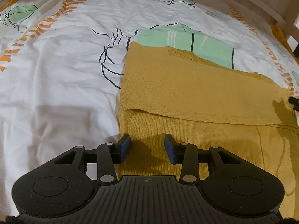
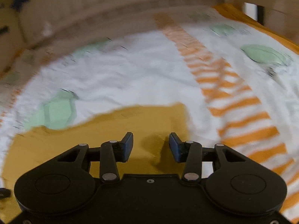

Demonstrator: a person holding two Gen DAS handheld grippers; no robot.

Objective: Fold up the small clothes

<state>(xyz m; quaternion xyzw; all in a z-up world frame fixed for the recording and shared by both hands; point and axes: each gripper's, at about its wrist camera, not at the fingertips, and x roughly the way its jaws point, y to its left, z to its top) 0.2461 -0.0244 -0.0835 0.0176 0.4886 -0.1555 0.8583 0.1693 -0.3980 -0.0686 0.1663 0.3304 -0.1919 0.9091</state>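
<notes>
A bed with a white, green and orange printed cover carries a mustard knit, lying flat with one layer folded over its near part. The left tongs stand apart over the knit's near left edge. The right tongs, also apart and holding nothing, hang over its corner in a blurred view.

Warm dim light, fisheye-bent edges; right wrist view motion-blurred (left wrist sharp)
</notes>
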